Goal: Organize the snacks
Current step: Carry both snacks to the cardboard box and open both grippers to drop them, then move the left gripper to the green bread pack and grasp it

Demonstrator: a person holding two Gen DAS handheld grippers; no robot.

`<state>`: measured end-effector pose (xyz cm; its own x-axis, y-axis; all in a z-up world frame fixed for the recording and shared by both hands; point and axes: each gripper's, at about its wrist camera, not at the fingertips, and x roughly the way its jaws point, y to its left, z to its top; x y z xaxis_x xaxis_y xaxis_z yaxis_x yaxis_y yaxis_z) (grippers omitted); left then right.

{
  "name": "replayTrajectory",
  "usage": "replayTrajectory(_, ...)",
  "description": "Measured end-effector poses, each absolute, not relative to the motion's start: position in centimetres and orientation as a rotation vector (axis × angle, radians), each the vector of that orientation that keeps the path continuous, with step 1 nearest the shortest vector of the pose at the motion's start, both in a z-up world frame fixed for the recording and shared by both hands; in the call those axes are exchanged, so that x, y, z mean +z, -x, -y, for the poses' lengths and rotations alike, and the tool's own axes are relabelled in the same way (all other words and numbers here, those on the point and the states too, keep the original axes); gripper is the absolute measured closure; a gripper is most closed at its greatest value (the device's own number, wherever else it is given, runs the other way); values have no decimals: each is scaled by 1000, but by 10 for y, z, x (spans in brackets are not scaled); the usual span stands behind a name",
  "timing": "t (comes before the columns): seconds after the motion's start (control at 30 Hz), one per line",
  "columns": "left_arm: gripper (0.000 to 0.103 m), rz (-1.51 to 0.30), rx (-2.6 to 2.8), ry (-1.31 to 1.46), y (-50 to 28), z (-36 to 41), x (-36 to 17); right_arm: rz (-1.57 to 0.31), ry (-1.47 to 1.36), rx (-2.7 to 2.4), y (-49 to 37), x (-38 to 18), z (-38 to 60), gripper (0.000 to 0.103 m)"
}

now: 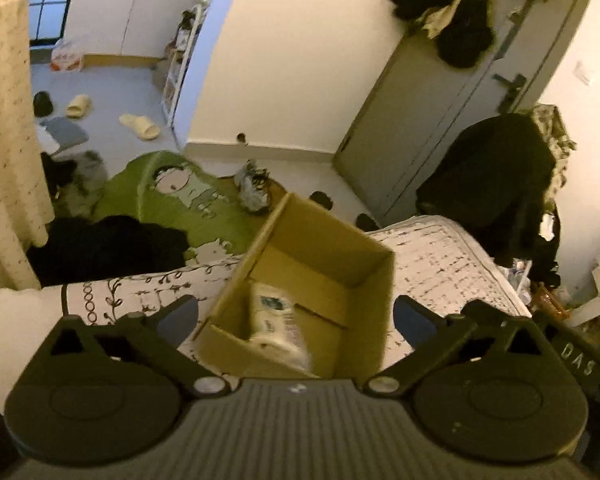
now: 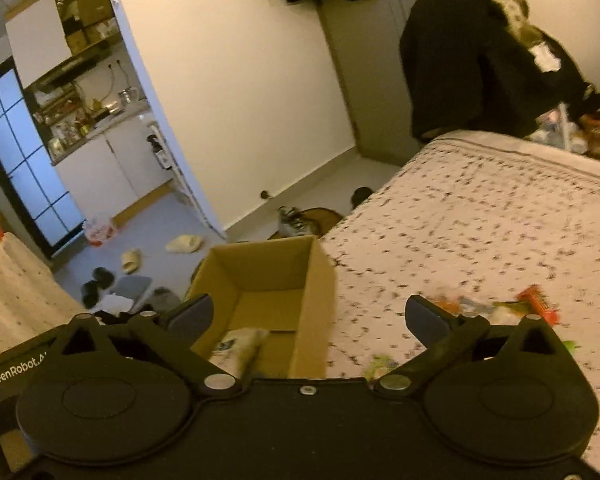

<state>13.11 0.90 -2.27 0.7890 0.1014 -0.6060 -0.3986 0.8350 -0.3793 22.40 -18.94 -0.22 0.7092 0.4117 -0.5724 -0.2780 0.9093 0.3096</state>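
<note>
Here, lying across most of the scene: a bed [image 2: 480, 216] under a speckled cover, running from near to far right. Sitting on its near left corner: an open cardboard box [image 1: 332, 248], flaps up, mouth wide. Resting inside on the box floor, toward the near left wall: one pale snack packet [image 1: 278, 326], blurred, print unreadable. Scattered on the cover well right of the box: more snacks [image 2: 496, 308], among them an orange wrapper and some green ones, too smeared to tell apart.

Hovering above and just short of the box: the left gripper [image 1: 296, 312], jaws spreading wide, nothing between the pads, the packet lying below and beyond them. Hovering beside it, a little to the right: the right gripper [image 2: 310, 312], jaws likewise spreading wide and pinching nothing, its left finger over the near box rim, its right finger over the bare cover.

Judging by this: sitting between a drop into the box and the next pick, with one packet stowed and several waiting on the cover. Calling next for swinging one gripper right toward the loose wrappers, lowering over a single packet, and closing gently, thin wrappers being likely to slip or crumple against soft bedding.
</note>
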Motion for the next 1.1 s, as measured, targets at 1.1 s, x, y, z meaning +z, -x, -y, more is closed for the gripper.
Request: replayTrajectory(1.1,0,-730,193,318,-129,79,-20,-810,-167,163,-200,-23,328,0)
